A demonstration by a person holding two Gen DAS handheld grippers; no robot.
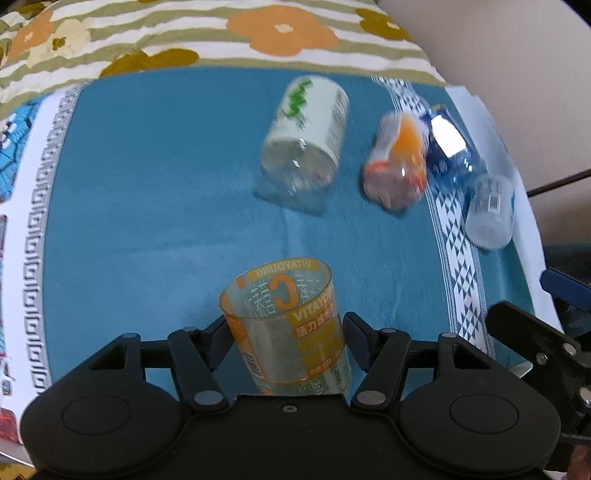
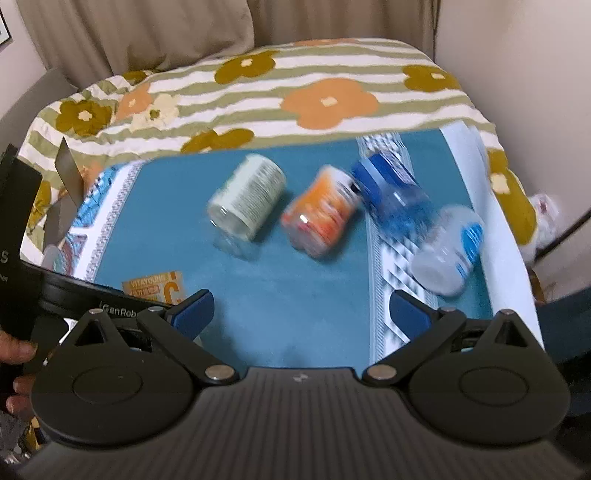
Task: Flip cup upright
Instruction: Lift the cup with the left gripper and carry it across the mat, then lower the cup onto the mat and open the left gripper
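A clear cup with an orange VITAYOUNG label [image 1: 288,325] stands between the fingers of my left gripper [image 1: 286,339], open end up. The blue pads touch or nearly touch its sides, so the gripper is shut on it. A corner of this cup [image 2: 157,288] shows in the right wrist view behind the left gripper's body. Several other cups lie on their sides on the teal cloth [image 1: 166,184]: a white-and-green one [image 1: 306,136], an orange one [image 1: 397,162], a blue one [image 1: 448,147] and a clear one [image 1: 489,210]. My right gripper [image 2: 301,314] is open and empty above the cloth.
A flowered striped blanket [image 2: 295,92] lies beyond the cloth. The cloth has a patterned white border [image 1: 461,258] on the right and on the left [image 1: 37,221]. Curtains [image 2: 147,29] and a wall stand behind. A hand [image 2: 14,350] holds the left gripper.
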